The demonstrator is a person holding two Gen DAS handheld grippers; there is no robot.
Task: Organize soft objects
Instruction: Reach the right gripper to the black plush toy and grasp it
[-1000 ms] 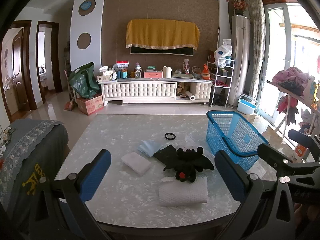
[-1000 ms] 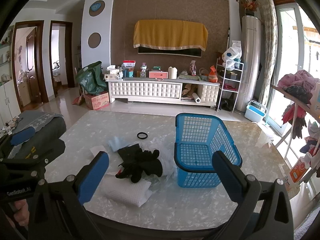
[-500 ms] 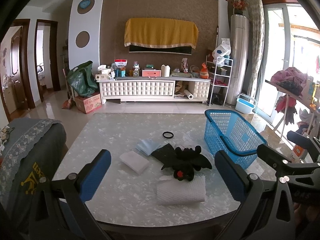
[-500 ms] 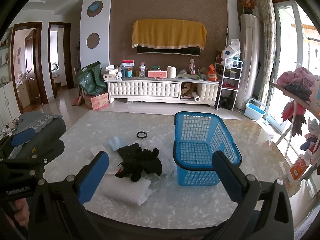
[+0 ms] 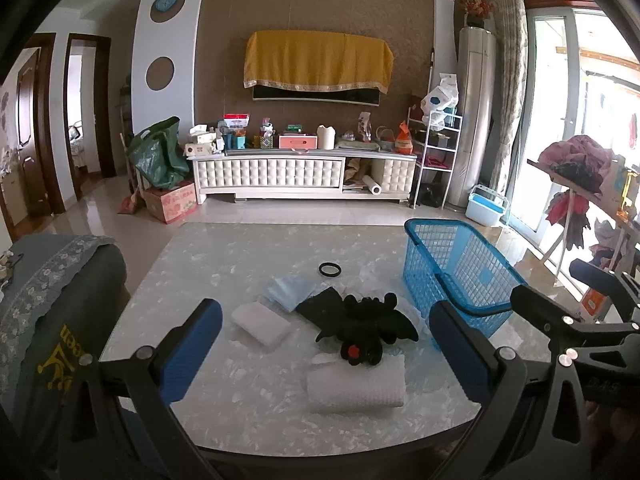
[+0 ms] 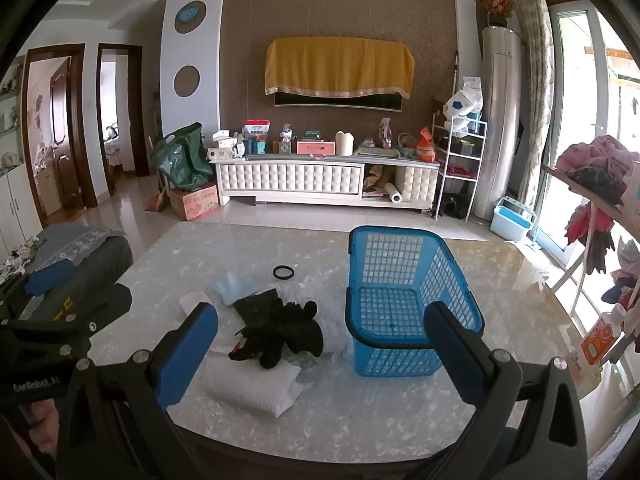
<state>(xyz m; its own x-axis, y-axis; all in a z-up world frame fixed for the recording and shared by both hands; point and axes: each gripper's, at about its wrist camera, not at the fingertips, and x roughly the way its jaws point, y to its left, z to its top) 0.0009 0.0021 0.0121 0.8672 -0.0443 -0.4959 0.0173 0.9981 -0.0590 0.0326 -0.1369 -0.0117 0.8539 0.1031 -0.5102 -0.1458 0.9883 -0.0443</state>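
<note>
A black plush bat point(image 5: 366, 330) point(image 6: 282, 330) lies mid-table, partly on a white foam pad point(image 5: 356, 390) point(image 6: 250, 386). A white sponge block point(image 5: 261, 322) and a light blue cloth point(image 5: 291, 292) point(image 6: 236, 286) lie left of it. An empty blue plastic basket point(image 5: 456, 276) point(image 6: 400, 292) stands to the right. My left gripper point(image 5: 320, 356) is open and empty, above the near table edge. My right gripper point(image 6: 320, 352) is open and empty too, held back from the objects.
A black ring point(image 5: 330, 269) point(image 6: 283, 272) lies behind the soft things. A grey covered chair point(image 5: 52, 300) stands at the table's left. The marble table point(image 5: 248, 412) ends close under both grippers. A laden rack point(image 6: 600, 184) stands right.
Both views shifted slightly; the grippers drifted a little while staying open. No object on the table moved.
</note>
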